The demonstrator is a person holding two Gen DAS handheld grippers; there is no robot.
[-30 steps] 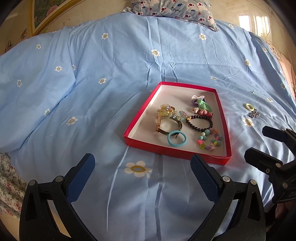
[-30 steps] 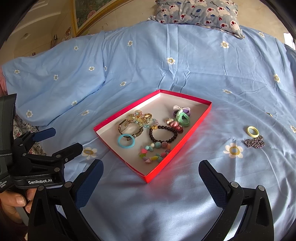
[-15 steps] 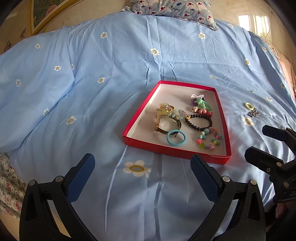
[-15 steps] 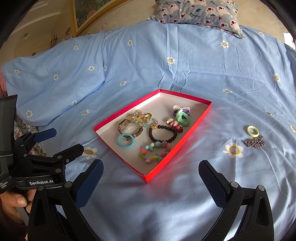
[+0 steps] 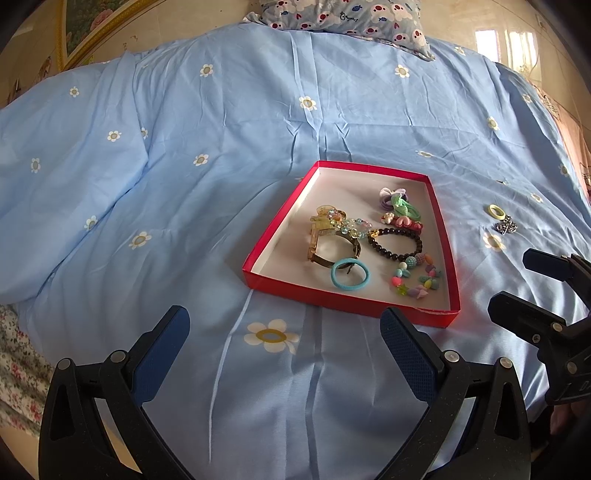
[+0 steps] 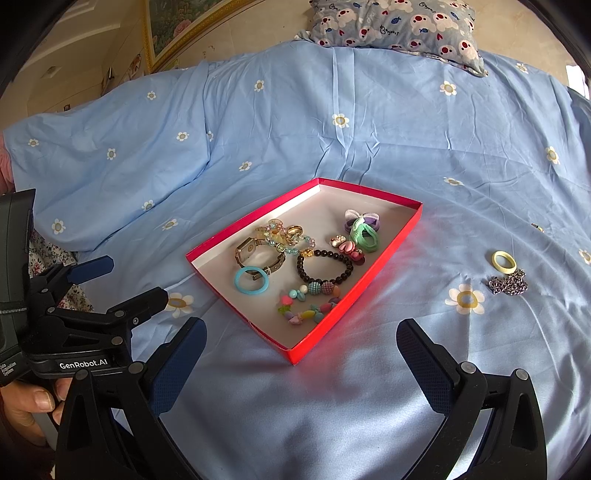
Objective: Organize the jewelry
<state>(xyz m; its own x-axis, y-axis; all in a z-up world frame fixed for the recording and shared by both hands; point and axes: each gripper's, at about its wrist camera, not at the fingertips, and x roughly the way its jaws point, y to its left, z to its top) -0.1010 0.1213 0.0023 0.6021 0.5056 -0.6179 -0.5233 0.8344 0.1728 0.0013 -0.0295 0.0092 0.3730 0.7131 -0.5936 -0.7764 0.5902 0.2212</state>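
A shallow red box [image 5: 277, 286] [image 6: 332, 332] lies on the blue bedspread. It holds a gold watch [image 6: 255, 254], a blue ring [image 6: 251, 280], a dark bead bracelet [image 6: 325, 266], coloured beads [image 6: 310, 302] and green and purple hair ties [image 6: 364, 229]. A yellow ring [image 6: 504, 262] [image 5: 496, 212] and a silver chain [image 6: 508, 284] [image 5: 506, 226] lie on the bedspread right of the box. My left gripper [image 5: 284, 336] is open and empty in front of the box. My right gripper [image 6: 301, 343] is open and empty near the box's front corner.
The blue flowered bedspread [image 5: 221, 129] covers the bed. A patterned pillow [image 6: 395, 26] lies at the far end. A gold picture frame [image 6: 173, 40] leans on the wall at the back left. A floral cloth [image 5: 14, 369] shows at the left edge.
The left gripper's view has shifted slightly, so the box sits a little higher and further left. Both grippers stay open and nothing in the box has moved.
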